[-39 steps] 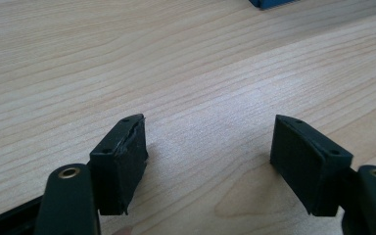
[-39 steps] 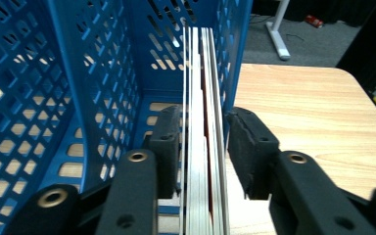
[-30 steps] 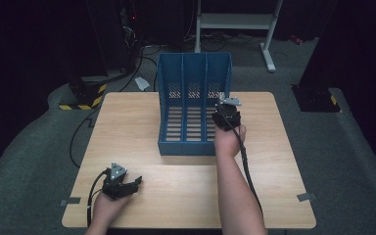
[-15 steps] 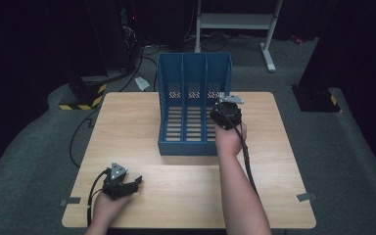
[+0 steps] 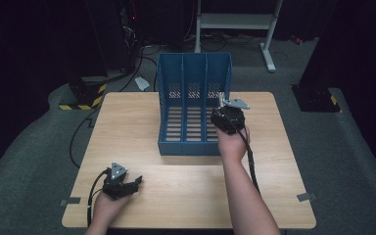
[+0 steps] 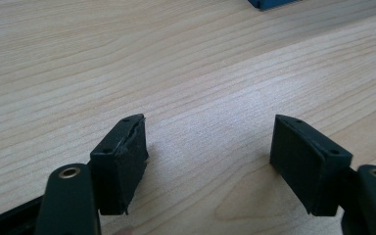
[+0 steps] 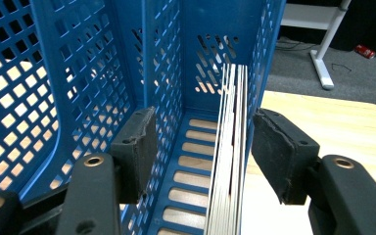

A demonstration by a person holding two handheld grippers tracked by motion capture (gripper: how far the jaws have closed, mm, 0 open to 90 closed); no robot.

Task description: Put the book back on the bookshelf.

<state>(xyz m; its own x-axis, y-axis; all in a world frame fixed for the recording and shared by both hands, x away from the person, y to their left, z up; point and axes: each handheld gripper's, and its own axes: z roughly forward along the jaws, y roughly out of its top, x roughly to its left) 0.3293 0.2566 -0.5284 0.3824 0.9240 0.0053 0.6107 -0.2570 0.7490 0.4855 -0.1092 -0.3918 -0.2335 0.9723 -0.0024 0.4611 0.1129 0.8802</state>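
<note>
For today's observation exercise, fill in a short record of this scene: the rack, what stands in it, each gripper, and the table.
rack: blue file rack, three slots, upright on the table
contents: stack of papers on edge in the right slot
right gripper: jaws have just been opening, papers between them, pads clear
left gripper: open, nothing between the jaws, low over bare wood

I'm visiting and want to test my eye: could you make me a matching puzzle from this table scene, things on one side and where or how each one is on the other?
Things:
1. blue file rack
2. stack of white sheets
3. left gripper
4. right gripper

Descriptions:
A. jaws open above bare wood near the table's front edge
B. standing on edge inside the rightmost compartment
C. standing at the middle of the wooden table
D. jaws apart either side of the rack's right wall

Pairs: 1-C, 2-B, 3-A, 4-D
</note>
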